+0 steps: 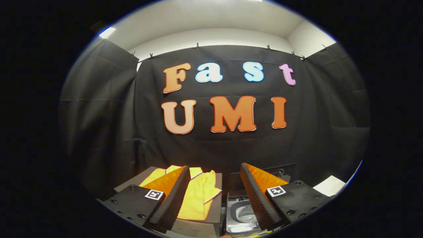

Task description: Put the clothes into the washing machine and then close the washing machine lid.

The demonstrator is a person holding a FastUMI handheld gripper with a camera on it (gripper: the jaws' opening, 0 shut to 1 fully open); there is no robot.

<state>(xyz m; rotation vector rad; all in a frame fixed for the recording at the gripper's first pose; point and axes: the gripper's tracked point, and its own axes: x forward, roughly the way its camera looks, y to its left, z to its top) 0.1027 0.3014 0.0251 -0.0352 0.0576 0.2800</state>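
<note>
A yellow garment (198, 195) lies spread on a dark box (195, 228), partly behind my left finger (173, 195) and reaching into the gap between the fingers. To its right, between the fingers and partly behind my right finger (256, 195), stands a small grey washing machine (239, 215) with its drum open toward me and its dark lid (284, 170) raised behind it. My gripper (214, 167) hangs above both, open wide, with nothing between its fingers.
Black cloth walls close the booth behind and on both sides. A white sheet (330, 185) lies to the right of the washing machine, beyond my right finger.
</note>
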